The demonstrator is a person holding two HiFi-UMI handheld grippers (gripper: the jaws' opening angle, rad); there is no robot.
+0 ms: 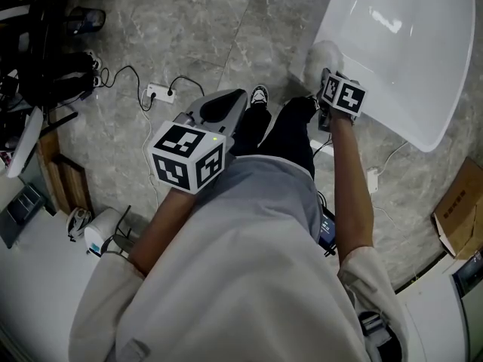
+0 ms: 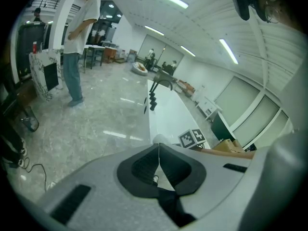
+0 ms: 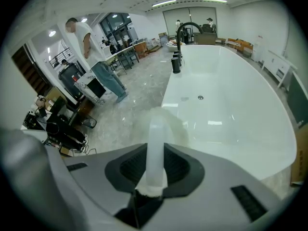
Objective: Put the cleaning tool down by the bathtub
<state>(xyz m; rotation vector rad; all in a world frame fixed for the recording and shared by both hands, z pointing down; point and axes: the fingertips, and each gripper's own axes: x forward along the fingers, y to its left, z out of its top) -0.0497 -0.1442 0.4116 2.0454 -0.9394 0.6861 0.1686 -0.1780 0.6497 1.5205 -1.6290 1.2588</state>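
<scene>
White, glossy: 1 bathtub (image 1: 407, 59), freestanding on a grey veined stone floor (image 1: 226, 29), with 1 drain (image 3: 200, 97) in its basin and 1 black faucet (image 3: 185, 30) at the far end. Cleaning tool (image 3: 155, 143): 1, with a translucent white handle and a pale fluffy head (image 1: 323, 57); in the head view the head sits just beside the tub's outer edge, over the floor, and whether it touches the stone cannot be told. Grippers: 2, each carrying 1 marker cube, the left one's (image 1: 189, 157) over the person's lap and the right one's (image 1: 343, 95) close to the tub. Right gripper (image 3: 156, 150): jaws about half apart and clamped on the tool's handle, 1 black pad pressing on each side, the handle running straight out from between them toward the tub rim. Left gripper (image 2: 158, 150): jaws drawn together with the tips meeting, nothing between the pads, held away from the tub and touching nothing. Other items on the floor: 1 white power strip (image 1: 158, 93) with a black cable, 1 cardboard box (image 1: 460, 210) at the right edge, and 1 black-and-white shoe (image 1: 259, 95) of the person holding the grippers. Bystander (image 3: 91, 47): 1 standing person in a white top and blue trousers, well apart from the tub, near dark equipment at the left of the right gripper view.
</scene>
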